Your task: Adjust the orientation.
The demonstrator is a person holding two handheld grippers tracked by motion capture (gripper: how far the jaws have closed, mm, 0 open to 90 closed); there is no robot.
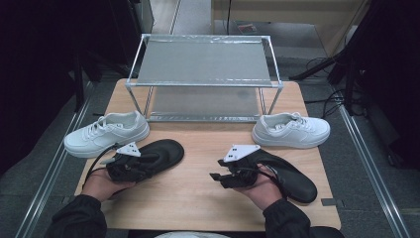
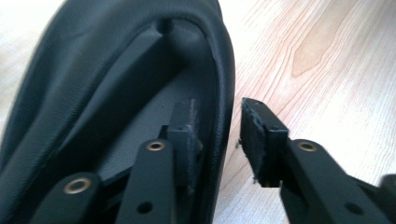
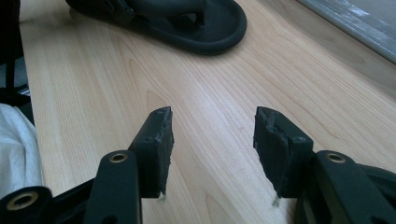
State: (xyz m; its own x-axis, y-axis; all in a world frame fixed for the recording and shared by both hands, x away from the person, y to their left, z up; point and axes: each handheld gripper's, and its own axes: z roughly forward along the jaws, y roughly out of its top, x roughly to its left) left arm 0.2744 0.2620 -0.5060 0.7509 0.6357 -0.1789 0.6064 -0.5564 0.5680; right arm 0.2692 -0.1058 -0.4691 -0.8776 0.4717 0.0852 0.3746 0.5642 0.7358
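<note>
**Left gripper straddles the rim of a black shoe**

In the high view, the left gripper (image 1: 148, 161) sits at the lower left of the frame, at the heel end of the left black shoe (image 1: 166, 151), which lies on the wooden tabletop (image 1: 198, 198) just below the left white sneaker (image 1: 106, 133). The left gripper view shows how the jaws stand: one pad is inside the shoe's opening and the other outside over bare wood, with the shoe's side wall (image 2: 224, 93) between them. A gap shows between the outer pad and the wall (so the pads are not yet pressing on it); the jaws stand at a middling width, not gripping.

The right gripper (image 1: 216, 177) is at the lower middle of the high view, pointing toward the left of the frame, its body over the heel end of the right black shoe (image 1: 292, 181), which lies slanting toward the lower right. In the right gripper view its jaws are apart with nothing between them but wood grain, and the left black shoe appears at the top of that frame.

The right white sneaker (image 1: 291, 130) stands at the right of the high view, beside the foot of a two-tier metal shoe rack (image 1: 203, 64) at the far side of the tabletop.
</note>
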